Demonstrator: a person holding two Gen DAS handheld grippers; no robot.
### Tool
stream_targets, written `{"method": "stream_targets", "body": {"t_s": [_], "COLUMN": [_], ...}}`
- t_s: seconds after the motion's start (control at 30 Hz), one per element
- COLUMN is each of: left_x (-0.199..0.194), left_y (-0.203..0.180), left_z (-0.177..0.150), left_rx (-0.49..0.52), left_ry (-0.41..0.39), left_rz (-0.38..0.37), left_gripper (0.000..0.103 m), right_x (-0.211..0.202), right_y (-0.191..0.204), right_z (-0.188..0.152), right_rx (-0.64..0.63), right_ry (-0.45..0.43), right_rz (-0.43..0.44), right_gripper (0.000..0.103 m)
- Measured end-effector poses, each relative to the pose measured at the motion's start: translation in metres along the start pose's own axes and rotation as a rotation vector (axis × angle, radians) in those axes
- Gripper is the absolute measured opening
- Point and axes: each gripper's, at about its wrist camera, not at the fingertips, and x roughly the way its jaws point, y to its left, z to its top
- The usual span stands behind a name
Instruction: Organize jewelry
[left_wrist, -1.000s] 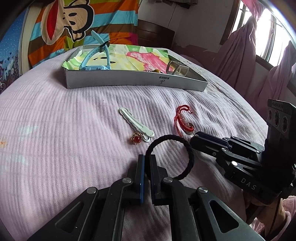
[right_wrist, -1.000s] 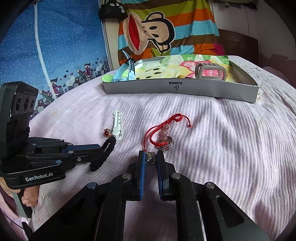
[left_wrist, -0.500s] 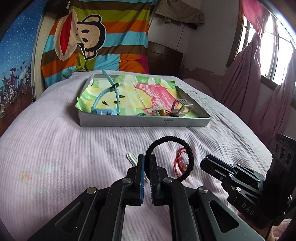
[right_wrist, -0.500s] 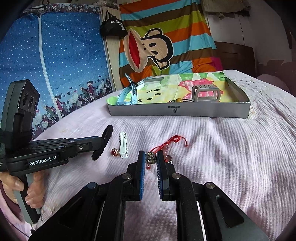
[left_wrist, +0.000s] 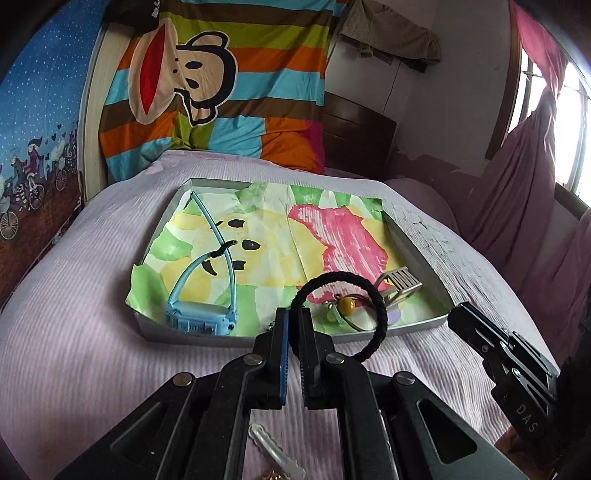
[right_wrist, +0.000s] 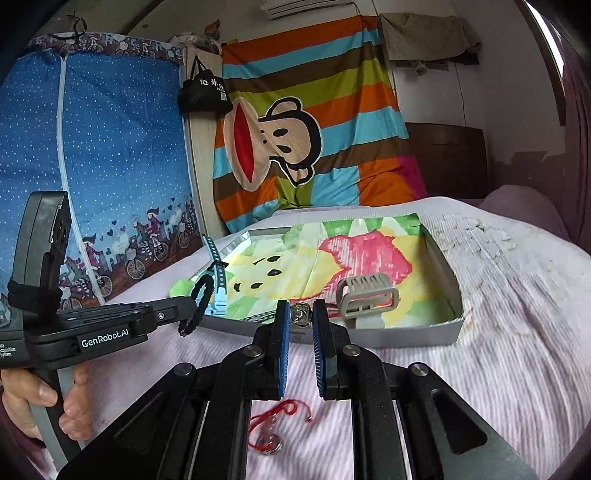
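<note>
L gripper (left_wrist: 291, 332) is clamped on black braided hair tie (left_wrist: 373, 317); R gripper (right_wrist: 301, 325) is pinched on glass bead charm (right_wrist: 302, 314). Both are held before tray (right_wrist: 424, 334); release is advised only once inside rim.

Soft daylight from the blown-out window (left_wrist: 576, 122), dark fisheye corners, slight foreground motion blur.

The red cord bracelet (right_wrist: 275, 428) lies blurred, partly hidden behind the gripper's frame.
</note>
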Motion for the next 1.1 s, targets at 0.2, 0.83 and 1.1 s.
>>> {"method": "stream_targets", "body": {"t_s": [0.2, 0.83, 1.1], "left_x": [0.034, 0.065, 0.063], "left_y": [0.000, 0.004, 0.004], "left_z": [0.009, 0.003, 0.002], "left_rx": [-0.029, 0.003, 0.004], "left_ry": [0.023, 0.087, 0.076], "left_rz": [0.050, 0.114, 0.092], "left_gripper": [0.005, 0.005, 0.006], "right_x": [0.025, 0.080, 0.081], "right_y": [-0.023, -0.036, -0.036], "right_z": [0.004, -0.009, -0.011], "right_rx": [0.045, 0.043, 0.040], "right_ry": [0.030, 0.113, 0.115], "right_rz": [-0.045, -0.055, -0.060], "right_gripper": [0.011, 0.011, 0.011]}}
